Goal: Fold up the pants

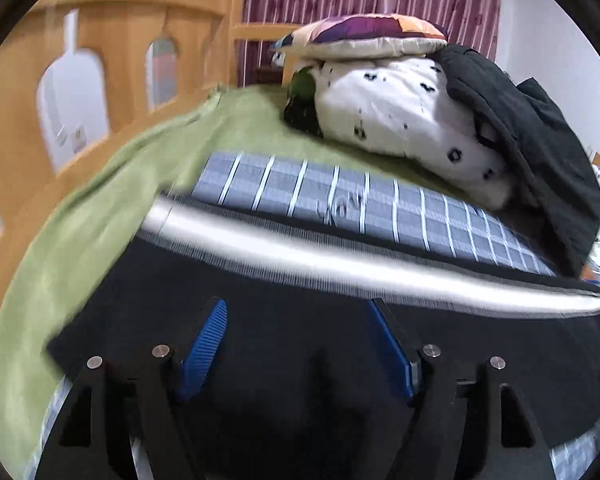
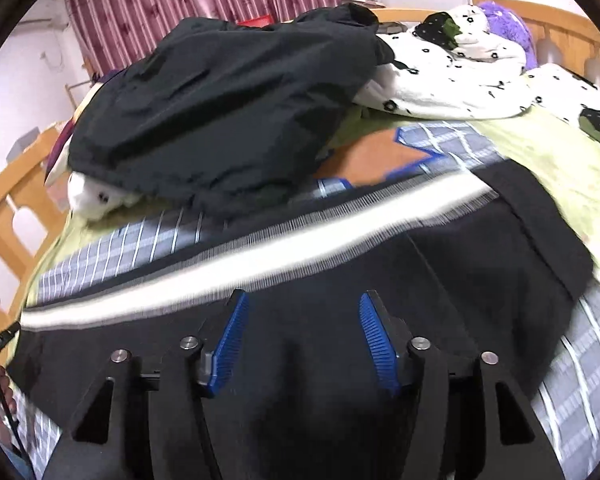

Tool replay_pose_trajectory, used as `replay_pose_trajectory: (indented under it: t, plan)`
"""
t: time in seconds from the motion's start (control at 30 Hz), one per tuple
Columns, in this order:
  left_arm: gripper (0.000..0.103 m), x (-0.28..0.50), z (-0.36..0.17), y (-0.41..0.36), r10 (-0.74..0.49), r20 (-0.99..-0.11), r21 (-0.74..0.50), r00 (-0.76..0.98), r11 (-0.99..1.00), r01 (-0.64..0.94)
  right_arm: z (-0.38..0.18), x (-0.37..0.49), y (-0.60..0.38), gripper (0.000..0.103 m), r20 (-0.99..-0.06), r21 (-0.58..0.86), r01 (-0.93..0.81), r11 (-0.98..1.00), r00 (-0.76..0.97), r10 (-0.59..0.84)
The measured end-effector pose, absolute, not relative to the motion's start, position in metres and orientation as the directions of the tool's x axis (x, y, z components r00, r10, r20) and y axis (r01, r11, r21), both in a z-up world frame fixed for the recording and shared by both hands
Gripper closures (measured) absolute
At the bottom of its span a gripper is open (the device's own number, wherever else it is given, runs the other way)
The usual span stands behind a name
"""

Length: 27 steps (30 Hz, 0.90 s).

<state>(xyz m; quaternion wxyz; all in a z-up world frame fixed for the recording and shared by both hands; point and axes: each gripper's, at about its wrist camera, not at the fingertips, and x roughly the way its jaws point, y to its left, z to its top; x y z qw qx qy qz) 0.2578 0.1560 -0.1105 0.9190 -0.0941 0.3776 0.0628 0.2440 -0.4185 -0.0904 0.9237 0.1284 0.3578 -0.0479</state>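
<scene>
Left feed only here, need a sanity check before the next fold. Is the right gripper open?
Observer: Yes, the right gripper is open over the pants, nothing between its fingers.
Operator: Anything by the waistband end on that side?
Observer: An orange patch shows on the plaid sheet beyond the pants' white stripe.
Operator: Where does the jacket sit?
Observer: The black jacket lies past the stripe, up and left of the gripper; whether it touches the pants I can't tell.
</scene>
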Motion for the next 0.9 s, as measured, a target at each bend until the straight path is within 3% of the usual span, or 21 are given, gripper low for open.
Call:
replay_pose_trajectory:
  t: [0.17,0.4,0.6,0.9]
  plan:
    - [0.033,0.177,-0.135,0.164,-0.073,-0.767,-0.241,0.637,0.953,-0.181,-0.099,0.166,-0.425,0.039,-0.691,0.185,0.199,0.963,0.723,-0.017]
    - [0.033,0.110,-0.161,0.167,-0.069,-0.806,-0.221,0.587,0.956,-0.191,-0.115,0.094,-0.438,0.039,-0.706,0.220,0.251,0.943,0.708,-0.024]
    - [0.033,0.109,-0.160,0.174,-0.093,-0.805,-0.260,0.586,0.943,-0.208,-0.121,0.095,-0.445,0.039,-0.715,0.238,0.272,0.933,0.699,-0.021]
    - [0.032,0.165,-0.173,0.203,-0.220,-0.767,-0.456,0.603,0.848,-0.270,-0.137,0.149,-0.451,0.039,-0.707,0.278,0.288,0.917,0.707,-0.008]
